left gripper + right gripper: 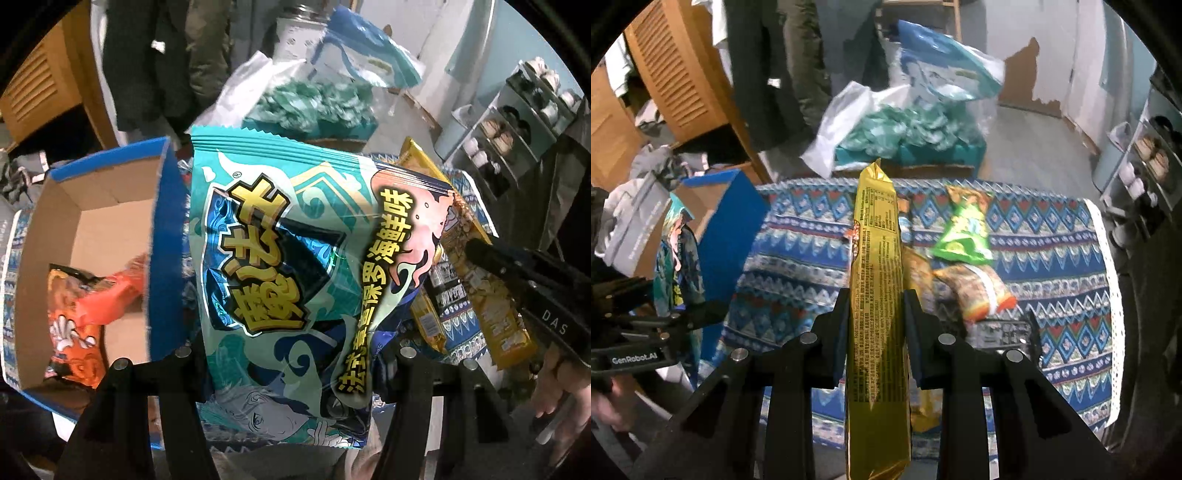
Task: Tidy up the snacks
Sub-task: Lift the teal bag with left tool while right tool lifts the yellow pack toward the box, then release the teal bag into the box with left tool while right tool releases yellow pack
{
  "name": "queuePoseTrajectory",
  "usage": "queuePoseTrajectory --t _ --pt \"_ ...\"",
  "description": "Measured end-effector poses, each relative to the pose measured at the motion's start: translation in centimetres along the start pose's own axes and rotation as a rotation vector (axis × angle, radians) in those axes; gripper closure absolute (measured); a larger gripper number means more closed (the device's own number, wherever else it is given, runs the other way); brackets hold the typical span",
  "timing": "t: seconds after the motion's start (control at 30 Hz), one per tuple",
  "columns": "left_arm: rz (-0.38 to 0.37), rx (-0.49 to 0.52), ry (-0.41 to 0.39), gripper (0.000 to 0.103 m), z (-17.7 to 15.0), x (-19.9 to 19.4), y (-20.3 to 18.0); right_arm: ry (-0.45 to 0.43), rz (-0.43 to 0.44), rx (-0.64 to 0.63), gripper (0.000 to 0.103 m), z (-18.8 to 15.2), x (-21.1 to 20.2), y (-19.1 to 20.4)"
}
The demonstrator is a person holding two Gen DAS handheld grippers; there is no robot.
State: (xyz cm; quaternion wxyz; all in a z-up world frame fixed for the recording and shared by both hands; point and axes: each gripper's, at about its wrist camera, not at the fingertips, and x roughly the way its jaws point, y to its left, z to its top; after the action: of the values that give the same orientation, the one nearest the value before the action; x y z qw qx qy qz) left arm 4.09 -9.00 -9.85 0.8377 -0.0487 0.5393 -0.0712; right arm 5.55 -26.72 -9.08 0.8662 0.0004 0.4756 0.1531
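Left tool (291, 354) grips a teal bag (288, 280) of snacks; the bag fills the gap between the fingers, its top seal pointing away from the camera, and it hangs clear of the cloth (1052, 266) on the counter. In the right wrist view the same bag shows edge-on at far left, w/ the left tool below it.

Right tool (875, 321) is clamped narrow on a long gold pack (877, 295), held roughly mid-length, one end pointing away toward the counter's far edge, the other running back under the camera. In the left view the gold pack sits at right behind the teal bag, w/ the right tool's black finger (491, 254) pressed on it & part of a hand (557, 384) below.

Blue box (166, 258), brown cardboard inside, stands open just left of the teal bag. An orange bag (85, 317) lies in it on the bottom.

On the cloth, right of the gold pack: a green bag (964, 232) near the far edge, an orange-brown bag (975, 284) just nearer the camera & touching or overlapping it (can't tell which), plus a dark pack (1004, 332) w/ white print beside the right tool's finger. Another gold-ish pack lies under the held one, mostly hidden.

Beyond the counter, a heap of teal packets (905, 133) in a carton w/ a white plastic bag (842, 122) draped beside it.
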Motion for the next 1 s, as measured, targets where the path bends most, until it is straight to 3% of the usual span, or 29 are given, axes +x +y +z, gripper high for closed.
queuePoseTrajectory --t 0.5,1.0 --pt "0.044 -0.105 -0.065 0.039 0.3 -3.6 6.8 -0.033 0.080 -0.095 0.077 3.8 -0.2 8.7" --pt "0.102 -0.234 -0.104 0.039 0.1 -5.6 15.1 0.008 0.196 -0.182 0.077 6.6 2.7 19.3"
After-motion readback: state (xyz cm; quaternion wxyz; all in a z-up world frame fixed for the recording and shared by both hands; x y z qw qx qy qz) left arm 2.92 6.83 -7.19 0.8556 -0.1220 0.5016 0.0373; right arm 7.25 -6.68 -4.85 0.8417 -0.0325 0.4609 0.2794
